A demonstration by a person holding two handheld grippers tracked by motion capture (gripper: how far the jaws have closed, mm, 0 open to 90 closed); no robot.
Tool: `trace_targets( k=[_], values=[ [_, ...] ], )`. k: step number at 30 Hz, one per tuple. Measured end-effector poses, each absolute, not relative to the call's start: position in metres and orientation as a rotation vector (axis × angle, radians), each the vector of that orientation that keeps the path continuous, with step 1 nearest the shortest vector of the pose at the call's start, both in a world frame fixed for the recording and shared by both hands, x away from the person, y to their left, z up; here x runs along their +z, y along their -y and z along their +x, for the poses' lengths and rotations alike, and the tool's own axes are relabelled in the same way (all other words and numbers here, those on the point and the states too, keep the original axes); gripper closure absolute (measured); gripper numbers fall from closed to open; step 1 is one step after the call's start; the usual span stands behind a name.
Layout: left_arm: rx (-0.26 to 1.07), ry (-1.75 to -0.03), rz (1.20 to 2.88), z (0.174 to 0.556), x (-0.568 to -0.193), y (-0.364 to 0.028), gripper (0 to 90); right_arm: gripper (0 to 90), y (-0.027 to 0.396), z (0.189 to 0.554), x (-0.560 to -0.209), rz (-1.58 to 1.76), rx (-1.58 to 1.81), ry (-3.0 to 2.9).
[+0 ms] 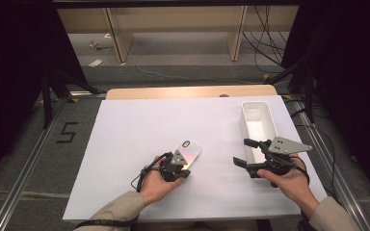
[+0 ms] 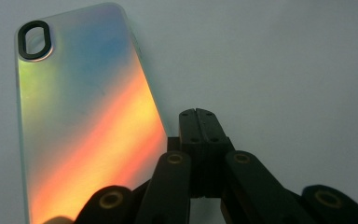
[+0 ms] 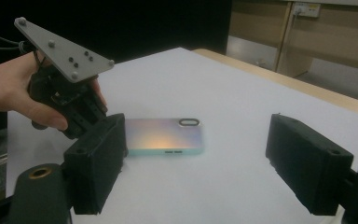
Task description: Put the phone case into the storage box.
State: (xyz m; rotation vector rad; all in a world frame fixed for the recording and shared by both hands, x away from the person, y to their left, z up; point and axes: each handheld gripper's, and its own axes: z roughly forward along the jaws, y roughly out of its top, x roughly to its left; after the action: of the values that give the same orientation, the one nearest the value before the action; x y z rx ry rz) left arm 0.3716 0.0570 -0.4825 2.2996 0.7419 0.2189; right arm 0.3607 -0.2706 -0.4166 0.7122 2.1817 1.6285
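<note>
An iridescent phone case lies back up on the white sheet, its camera hole at the far end. In the left gripper view the phone case lies just left of my jaws. My left gripper is shut with nothing between its jaws, its tips low over the sheet beside the case's near right edge. My right gripper stands open and empty, pointing left at the case from some way off. Its two pads frame the case.
A white oblong bin stands at the right of the sheet, just behind the right gripper. The white sheet covers a wooden table. The left gripper's grey plate and hand show at the left of the right gripper view.
</note>
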Motion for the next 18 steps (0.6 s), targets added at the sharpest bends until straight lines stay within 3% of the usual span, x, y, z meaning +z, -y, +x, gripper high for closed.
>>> trace_targets(
  k=[18],
  values=[
    [0.231,-0.87,2.34,0.376,-0.48,-0.077,90.0,21.3,0.272,0.361,-0.416,0.725,1.631,-2.177]
  ],
)
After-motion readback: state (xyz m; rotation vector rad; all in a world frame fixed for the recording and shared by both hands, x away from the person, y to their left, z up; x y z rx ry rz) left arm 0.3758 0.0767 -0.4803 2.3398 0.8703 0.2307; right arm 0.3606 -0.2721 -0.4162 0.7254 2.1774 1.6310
